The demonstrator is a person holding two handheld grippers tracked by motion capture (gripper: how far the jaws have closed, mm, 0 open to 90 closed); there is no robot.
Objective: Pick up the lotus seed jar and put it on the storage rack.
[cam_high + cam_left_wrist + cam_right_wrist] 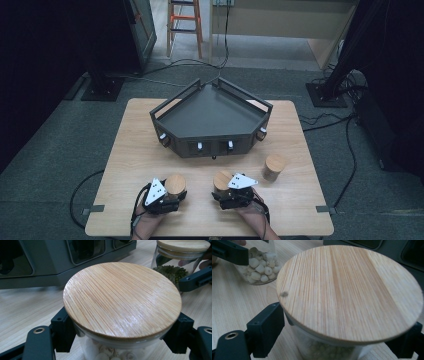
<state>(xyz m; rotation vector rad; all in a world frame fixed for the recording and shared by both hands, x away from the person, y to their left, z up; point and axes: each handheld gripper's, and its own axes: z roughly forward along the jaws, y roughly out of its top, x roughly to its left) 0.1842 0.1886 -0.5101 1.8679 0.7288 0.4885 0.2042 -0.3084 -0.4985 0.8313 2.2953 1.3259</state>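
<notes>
Clearly, both grippers are clamped on glass jars with bamboo lids. The left gripper (pixel 172 196) has its jaws closed on the glass just under the lid of the jar of white seeds (pixel 122 300), which sits squarely between them. The right gripper (pixel 223 192) grips the jar of green beans (pixel 349 292) the same way, below its lid. A third lidded jar (pixel 274 167) stands apart, off to the right gripper's outer side, and the dark tray (pixel 212 117) lies ahead of both. The glass is likely rigid, smooth and breakable, and the filled jars fairly heavy, so a firm hold on the wall beats the lid. The wide lids hide the jar bodies and the pad contact; the third jar's contents cannot be made out.
</notes>
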